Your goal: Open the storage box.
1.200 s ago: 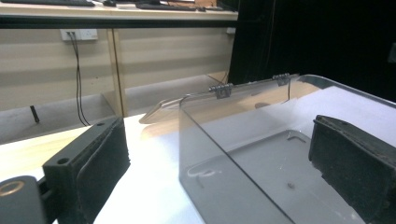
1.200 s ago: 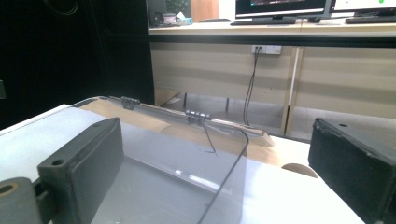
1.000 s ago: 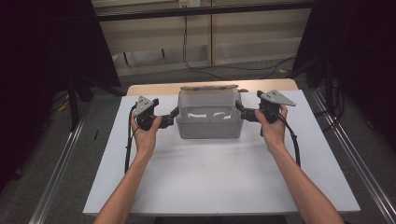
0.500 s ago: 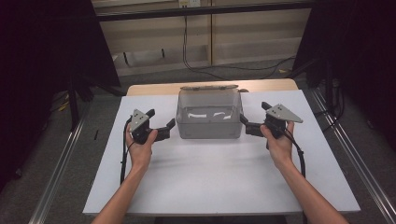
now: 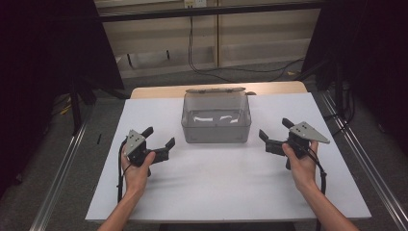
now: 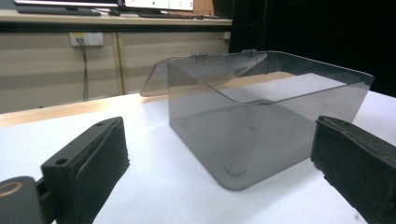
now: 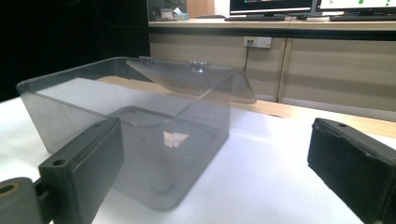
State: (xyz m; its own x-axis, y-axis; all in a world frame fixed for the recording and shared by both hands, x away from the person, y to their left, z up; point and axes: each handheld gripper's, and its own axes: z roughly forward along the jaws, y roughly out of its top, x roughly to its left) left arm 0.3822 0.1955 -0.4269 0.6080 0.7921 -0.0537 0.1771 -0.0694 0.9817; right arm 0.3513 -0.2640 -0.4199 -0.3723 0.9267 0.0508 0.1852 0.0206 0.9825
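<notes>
**Spotter:** What have you got in hand?

**Operator:** Nothing. My left gripper (image 5: pixel 158 141) has its jaws spread wide with nothing between them, and my right gripper (image 5: pixel 275 136) is the same. Each sits on the white table (image 5: pixel 231 192), off to its own side of the clear plastic box (image 5: pixel 216 122).

**Spotter:** Where is the box from the tools?

**Operator:** Ahead of both and between them, apart from either. In the left gripper view the box (image 6: pixel 261 126) stands ahead and toward my right jaw, one rounded corner facing me. In the right gripper view the box (image 7: pixel 135 135) stands ahead and toward my left jaw. Its hinged lid (image 5: pixel 215 90) is thrown back over the far side. The box looks empty, as far as I can tell through the tinted walls.

**Spotter:** What worries you?

**Operator:** The walls are thin, smooth and see-through, so I may misjudge where an edge lies and bump it instead of straddling it. An empty box is probably light; a push from one side alone would likely slide it across the table or twist it. If I squeeze a wall too hard it may flex and slip out. The open lid could also swing if I jolt the box.
</notes>
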